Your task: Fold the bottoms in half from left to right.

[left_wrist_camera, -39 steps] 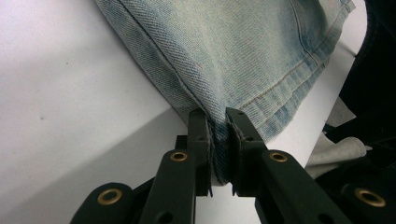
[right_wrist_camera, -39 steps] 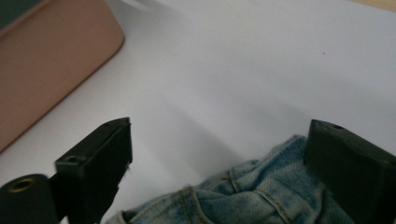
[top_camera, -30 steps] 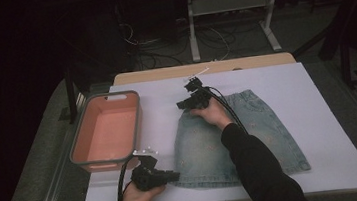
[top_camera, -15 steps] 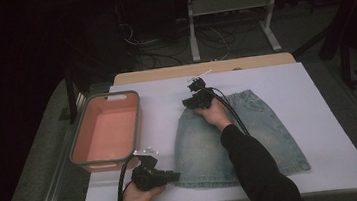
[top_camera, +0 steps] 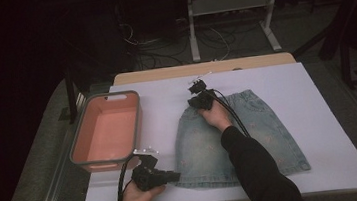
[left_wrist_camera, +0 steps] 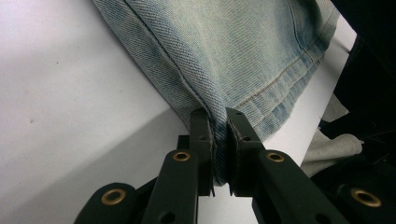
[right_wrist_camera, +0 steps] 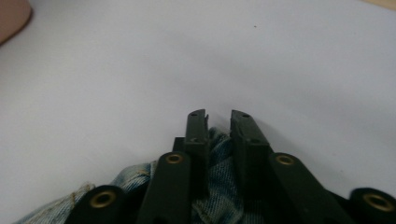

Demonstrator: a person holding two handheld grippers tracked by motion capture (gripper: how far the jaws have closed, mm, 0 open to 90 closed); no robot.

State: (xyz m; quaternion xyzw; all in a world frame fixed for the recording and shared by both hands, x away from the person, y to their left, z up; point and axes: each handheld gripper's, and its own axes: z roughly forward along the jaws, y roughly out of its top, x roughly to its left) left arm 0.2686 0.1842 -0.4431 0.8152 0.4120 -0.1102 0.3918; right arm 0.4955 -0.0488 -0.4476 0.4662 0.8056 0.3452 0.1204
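Denim skirt (top_camera: 235, 137), pale blue wash, lies flat on the white worktop (top_camera: 327, 95), a little right of centre; its narrow waistband end points to the far edge and its wide hem runs along the near edge, so the long axis goes near to far. Pink basket (top_camera: 107, 133), grey-rimmed, stands at the worktop's left edge, just beside the skirt's left side but apart from it; it is the one thing close to the cloth. Open white surface lies to the right of the skirt and beyond the waistband; the hem sits close to the near edge, with only a narrow strip of worktop there. Bare wooden edge of a table (top_camera: 203, 68) shows past the far side of the white surface, with cables and a metal stand on the dark floor beyond. Left tongs (left_wrist_camera: 219, 123) are at the near left hem corner, jaws pinched tight on the folded denim seam, which the left gripper view shows clamped between the pads. Right tongs (right_wrist_camera: 218, 116) are at the far left waistband corner; their jaws have just been closing and now stand narrow, with bunched denim between them in the right gripper view. The person's right sleeve (top_camera: 259, 172) lies diagonally across the middle of the skirt.
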